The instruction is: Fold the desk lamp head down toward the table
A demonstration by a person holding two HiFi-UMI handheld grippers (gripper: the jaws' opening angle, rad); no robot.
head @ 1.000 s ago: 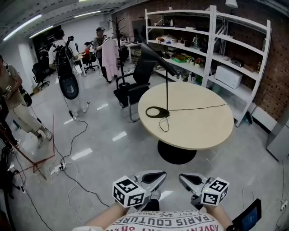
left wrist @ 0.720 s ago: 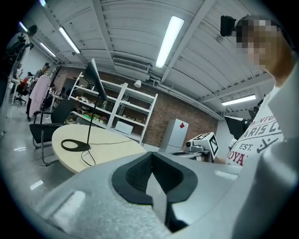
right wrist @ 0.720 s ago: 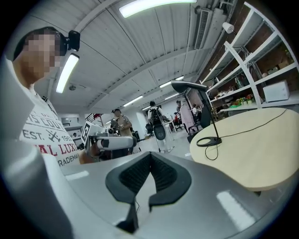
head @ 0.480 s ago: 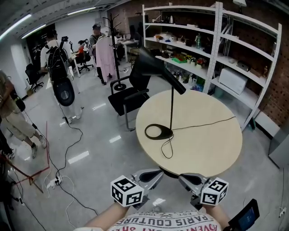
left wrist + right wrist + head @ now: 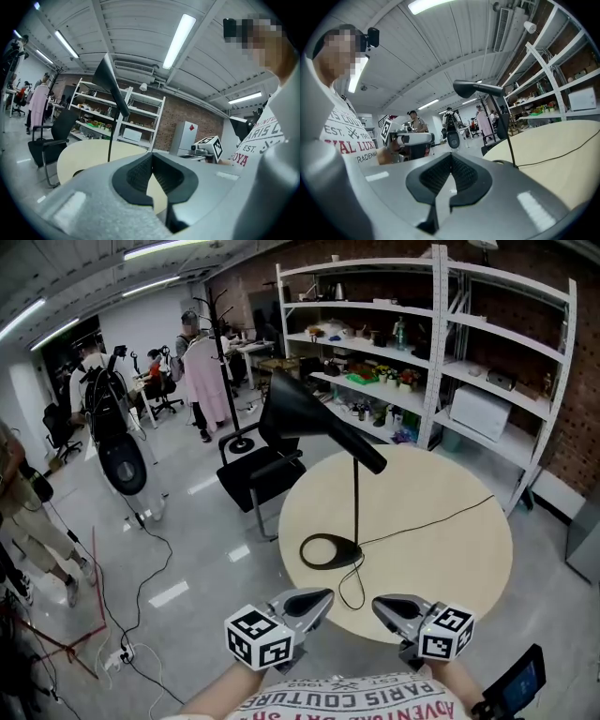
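Now my left fingers [image 5: 305, 604] and right fingers [image 5: 400, 610] sit closed and empty, apart from the desk lamp [image 5: 319, 427].

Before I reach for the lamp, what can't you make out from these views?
- Hinge between lamp head and pole: in the head view it is black on black and too small to read.
- Cord end: it runs off the table rim, so the plug is out of sight.
- Lamp base: in the left gripper view, the left gripper body covers it.
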